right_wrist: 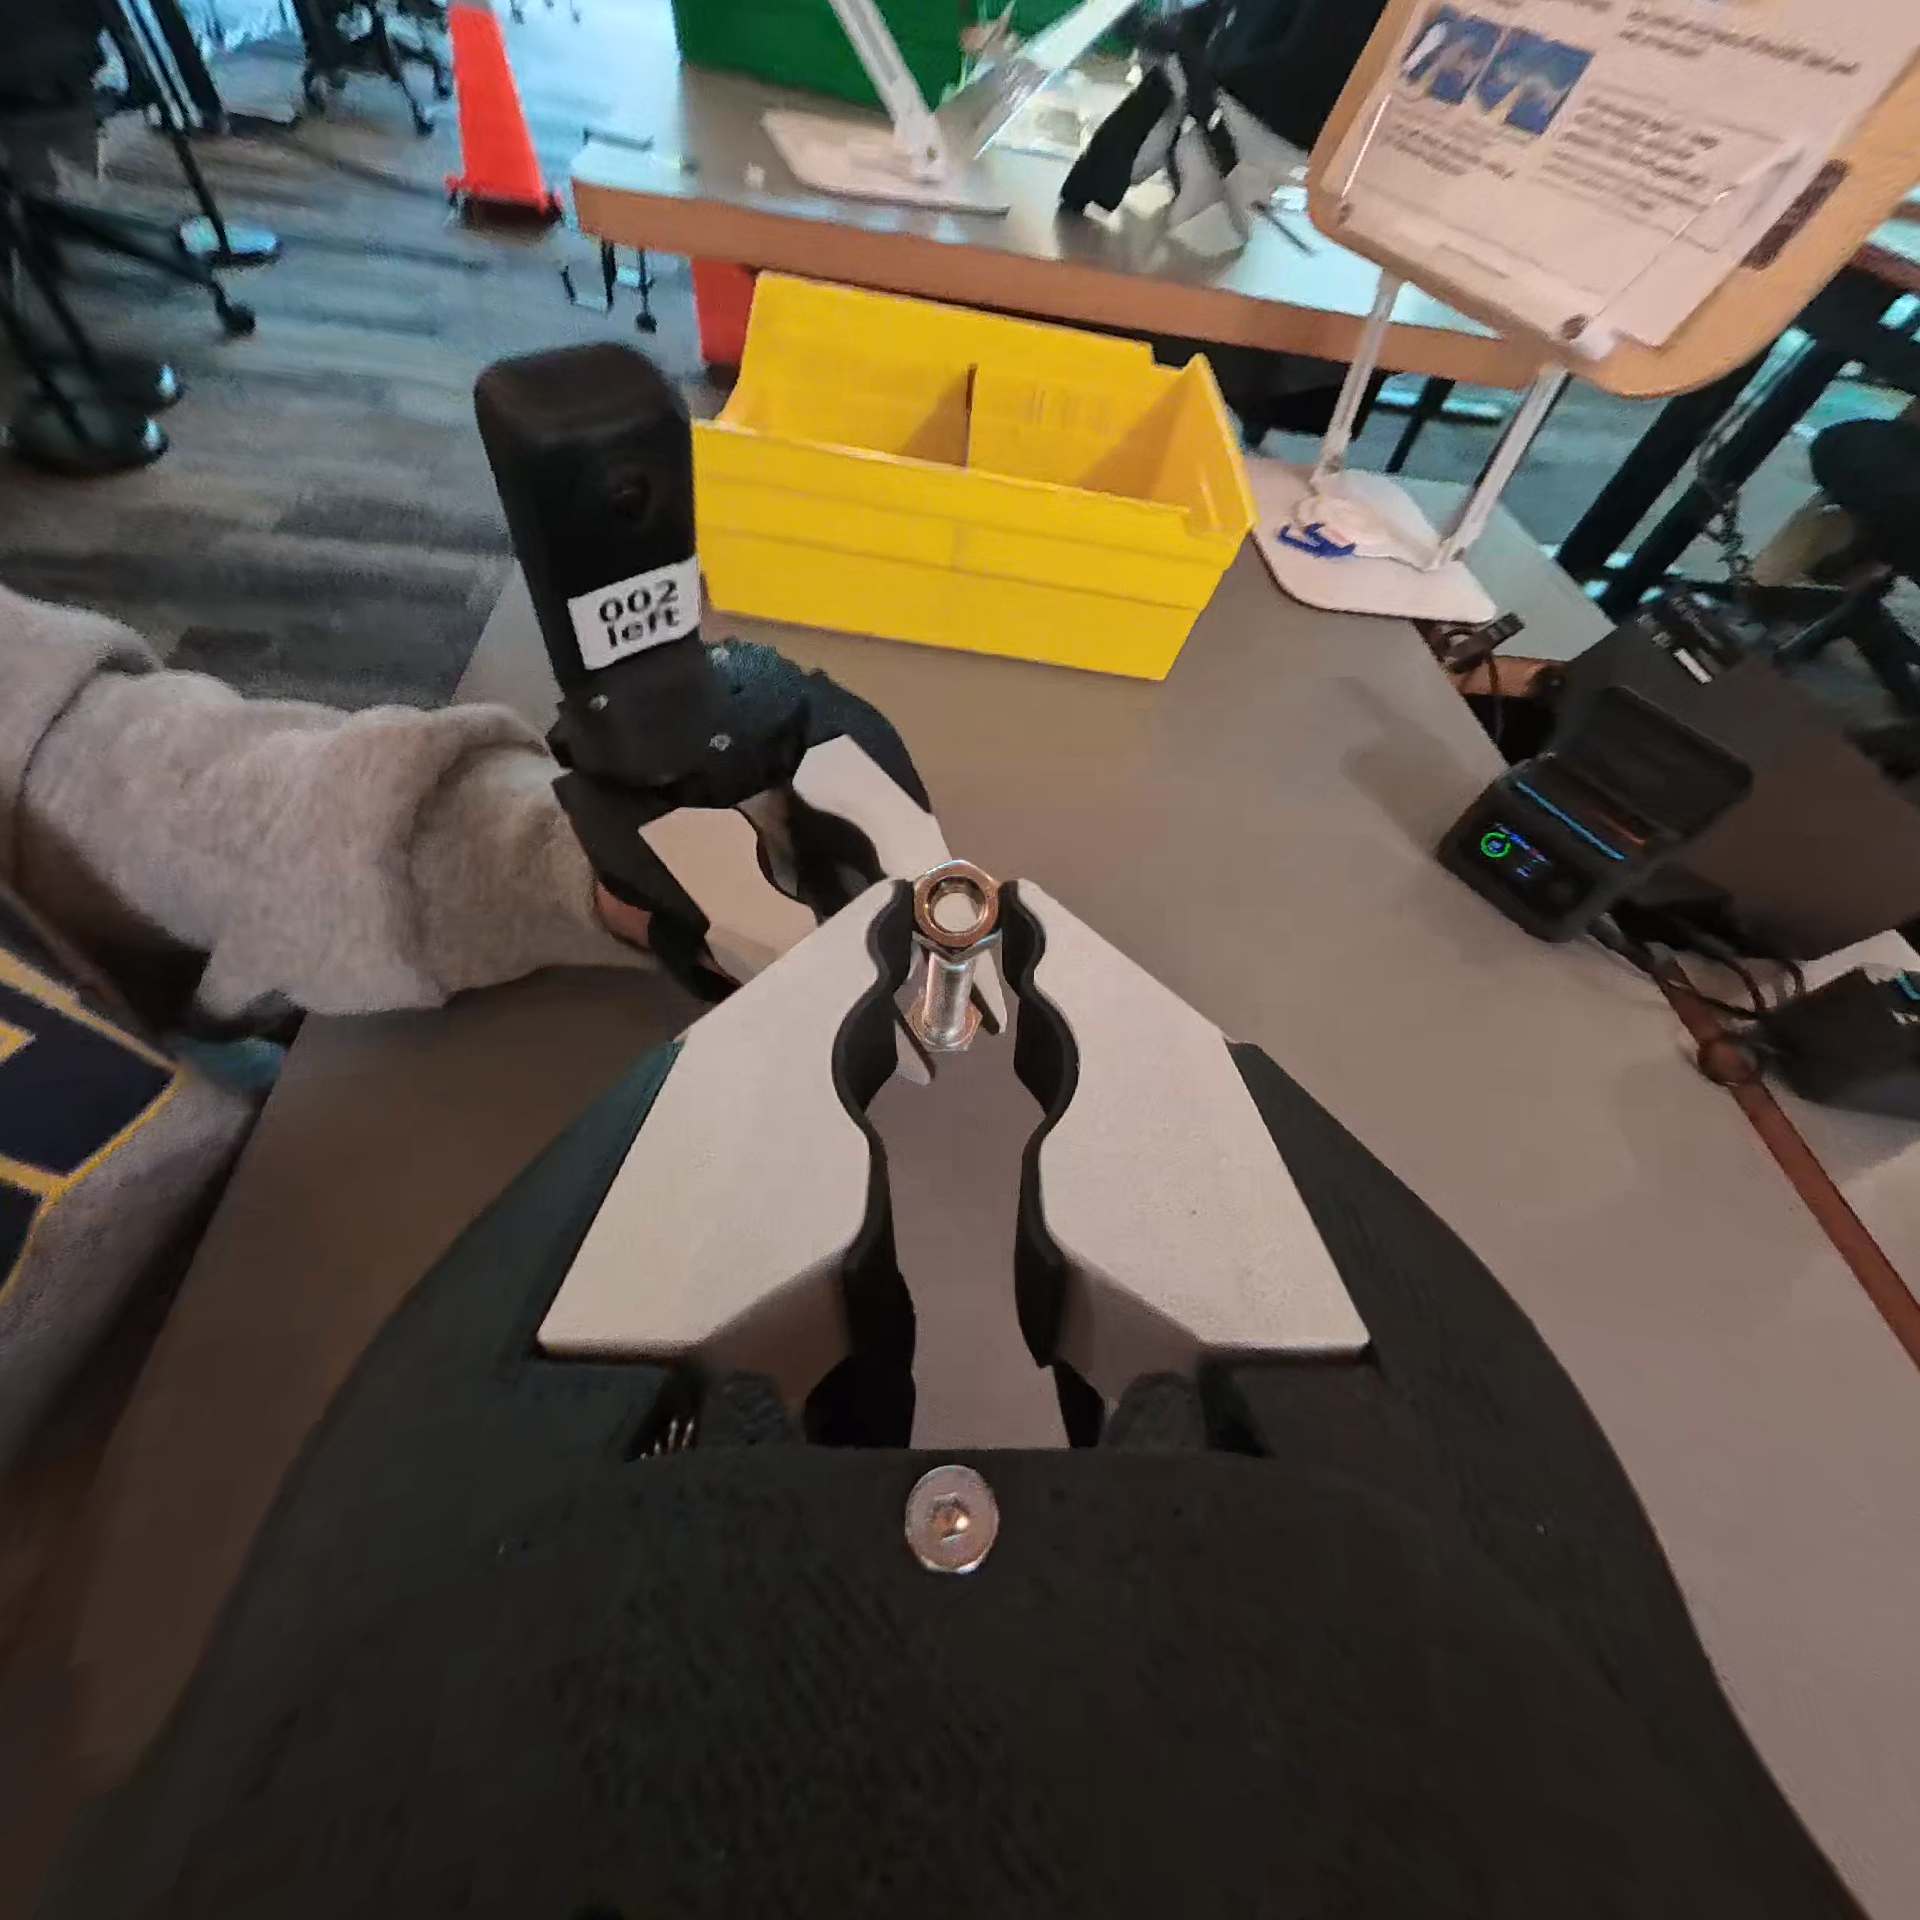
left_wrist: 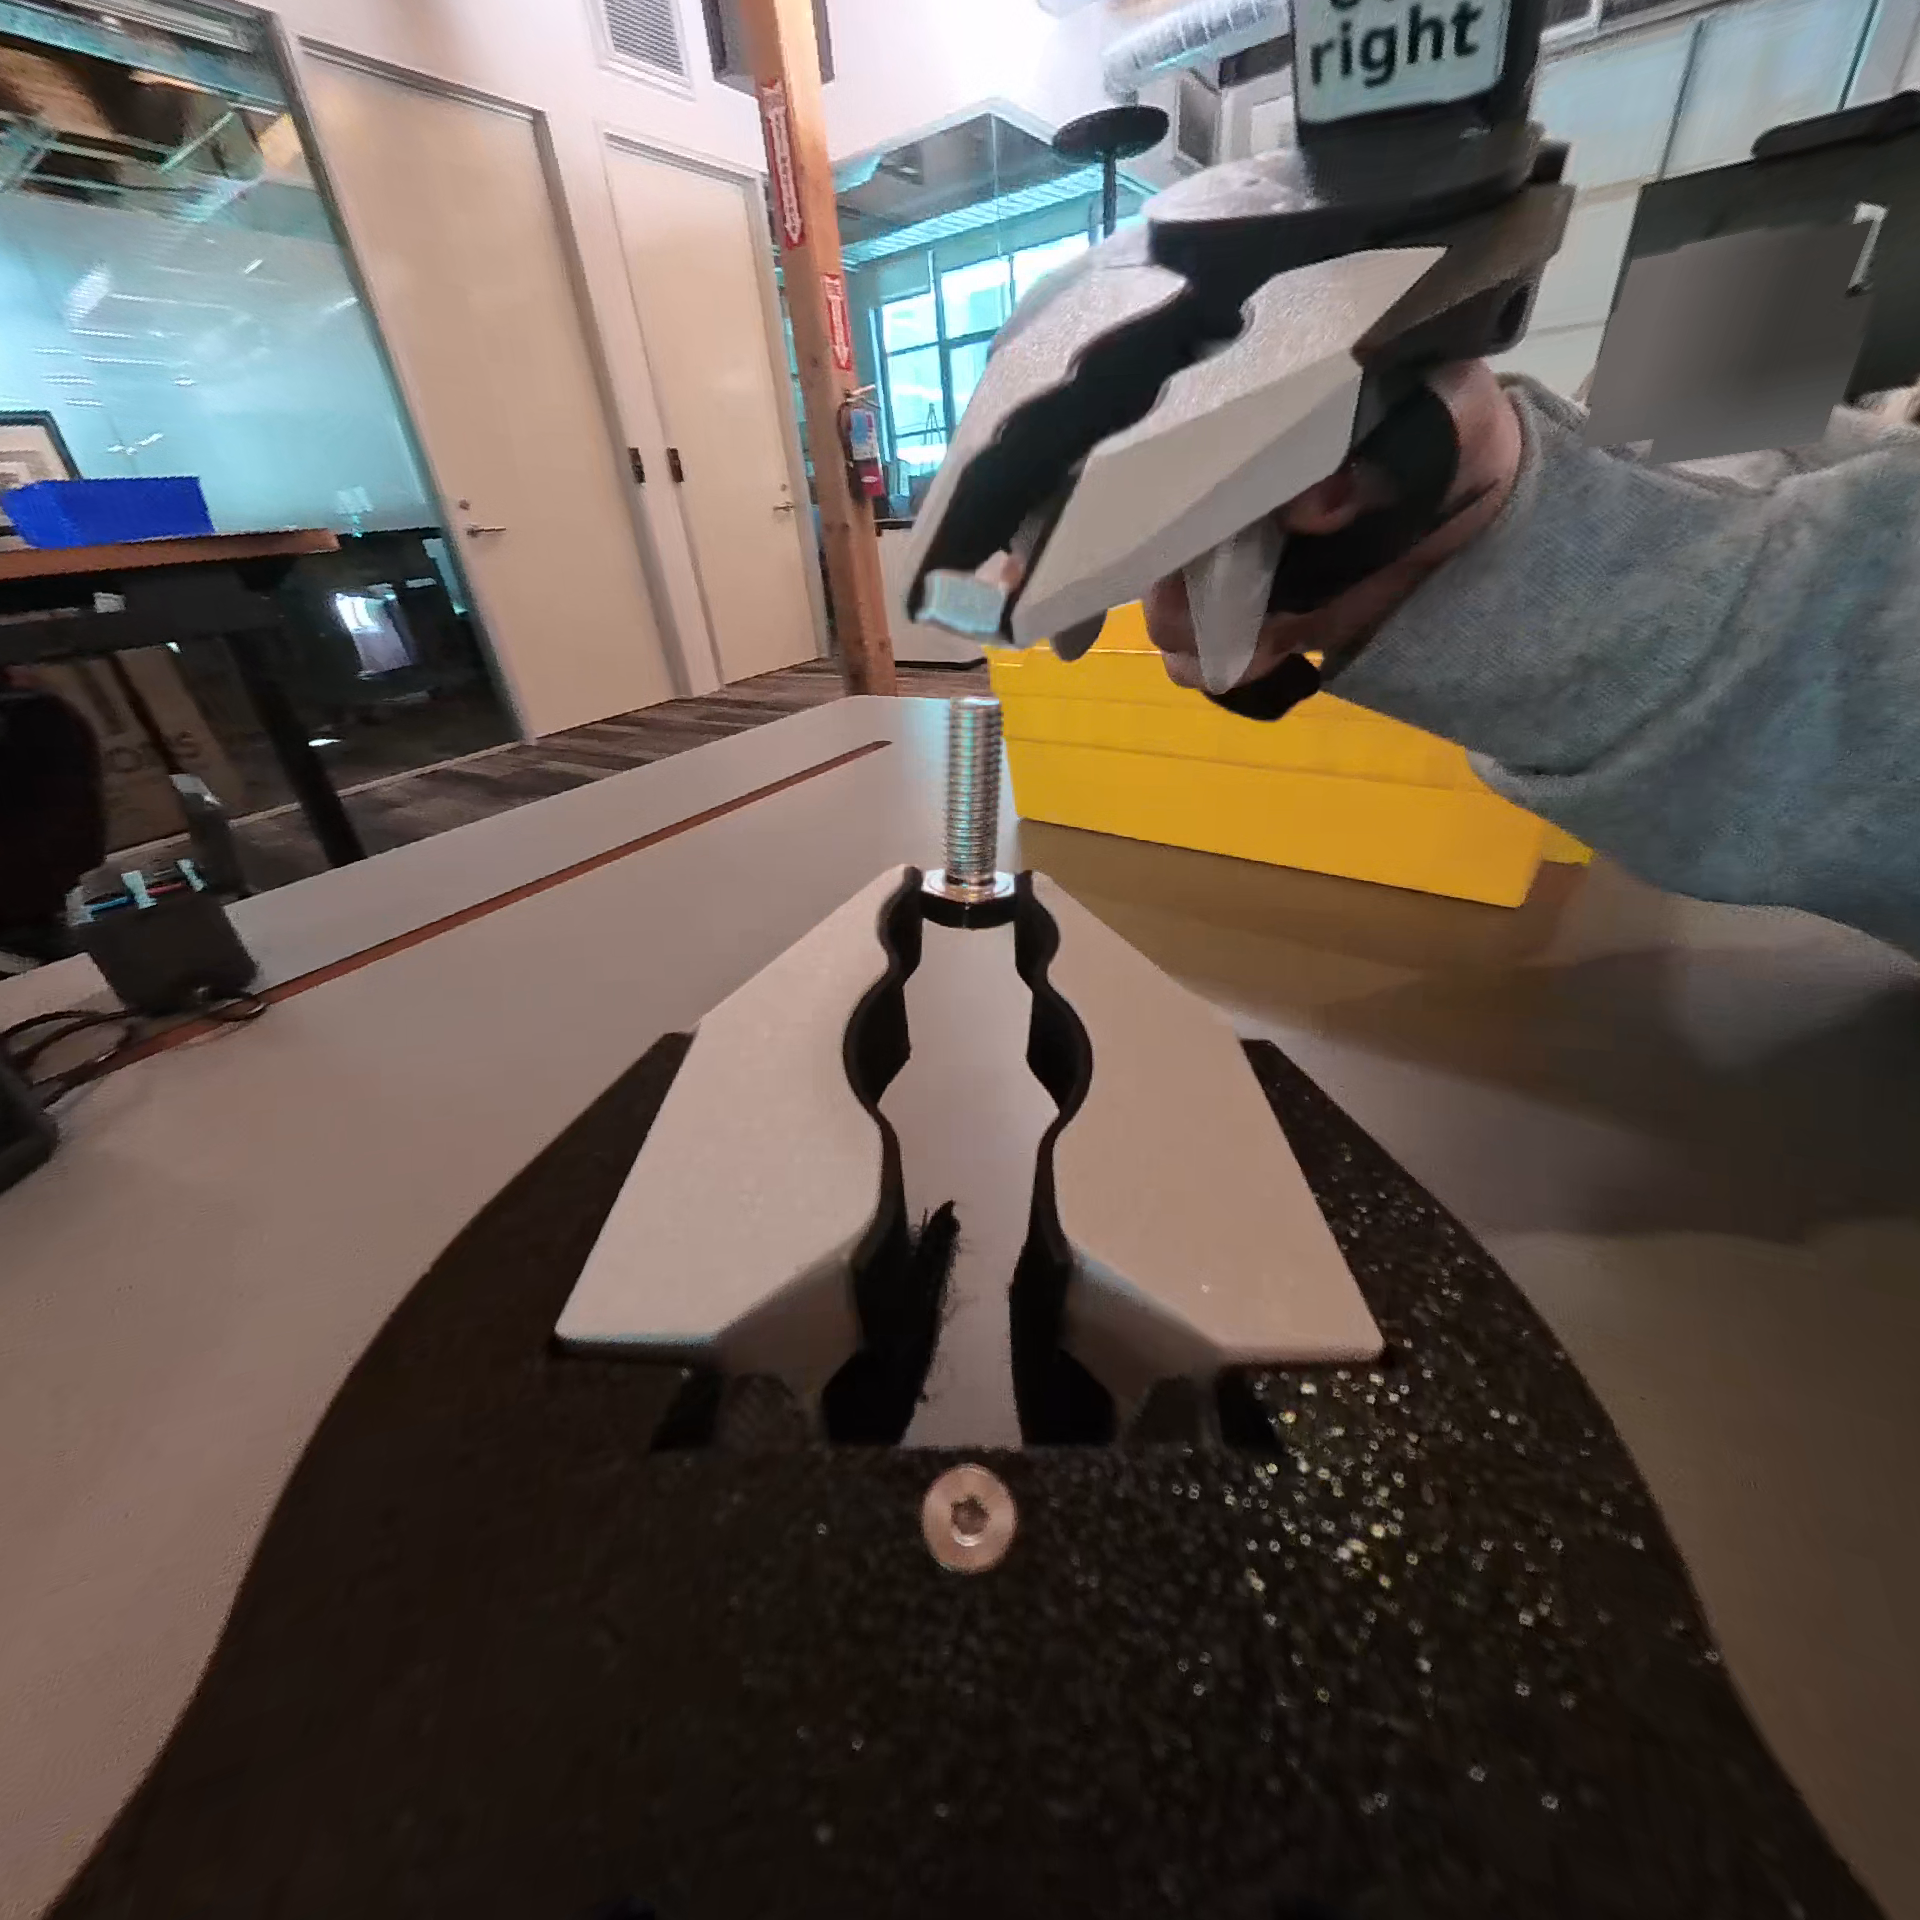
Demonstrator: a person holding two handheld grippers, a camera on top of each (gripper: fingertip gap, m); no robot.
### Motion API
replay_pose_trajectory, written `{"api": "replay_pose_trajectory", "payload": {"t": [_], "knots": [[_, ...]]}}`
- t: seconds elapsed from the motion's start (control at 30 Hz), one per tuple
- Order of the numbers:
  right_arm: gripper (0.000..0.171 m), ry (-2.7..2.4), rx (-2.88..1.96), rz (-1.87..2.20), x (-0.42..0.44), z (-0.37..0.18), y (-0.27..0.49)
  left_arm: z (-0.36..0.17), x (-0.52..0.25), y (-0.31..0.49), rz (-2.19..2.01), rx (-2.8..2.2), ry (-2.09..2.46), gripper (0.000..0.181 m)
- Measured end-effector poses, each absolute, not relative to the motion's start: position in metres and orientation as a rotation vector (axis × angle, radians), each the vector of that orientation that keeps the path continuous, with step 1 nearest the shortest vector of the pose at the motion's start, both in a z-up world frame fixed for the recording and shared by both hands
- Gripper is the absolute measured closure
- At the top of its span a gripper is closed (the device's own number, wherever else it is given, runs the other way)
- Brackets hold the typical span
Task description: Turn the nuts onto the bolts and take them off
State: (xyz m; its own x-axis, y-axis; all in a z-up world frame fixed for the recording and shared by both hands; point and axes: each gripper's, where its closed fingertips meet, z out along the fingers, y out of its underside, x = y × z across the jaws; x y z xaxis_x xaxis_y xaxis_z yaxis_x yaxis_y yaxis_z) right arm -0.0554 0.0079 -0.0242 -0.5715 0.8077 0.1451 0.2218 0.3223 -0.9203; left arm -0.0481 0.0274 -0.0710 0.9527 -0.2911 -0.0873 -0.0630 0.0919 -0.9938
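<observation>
We hold the left gripper (left_wrist: 971, 899) low over the grey table (left_wrist: 520, 1039), fingers pinching the bolt (left_wrist: 972, 795) by its head, upright, our right gripper (left_wrist: 961, 608) just above it, fingertips clamping the nut (left_wrist: 958, 605), yellow bin (left_wrist: 1278, 790) behind to the right.

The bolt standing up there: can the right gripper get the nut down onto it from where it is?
Probably yes. The right gripper holds the nut just above the bolt, which the left gripper holds upright. Only open air lies between them.
</observation>
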Motion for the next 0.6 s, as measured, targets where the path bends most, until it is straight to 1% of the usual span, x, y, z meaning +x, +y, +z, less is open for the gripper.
{"api": "replay_pose_trajectory", "payload": {"t": [0.33, 0.43, 0.6], "knots": [[0.155, -2.232, -0.846, 1.109, -0.046, -0.04, 0.004, -0.074, -0.038, 0.024, -0.205, -1.488, 0.356, 0.166], [0.155, -2.299, -0.822, 1.136, -0.041, -0.041, 0.004, -0.074, -0.033, 0.023, -0.232, -1.484, 0.383, 0.166], [0.155, -2.203, -0.909, 1.215, -0.048, -0.039, 0.005, -0.072, -0.038, 0.024, -0.258, -1.48, 0.316, 0.166]]}}
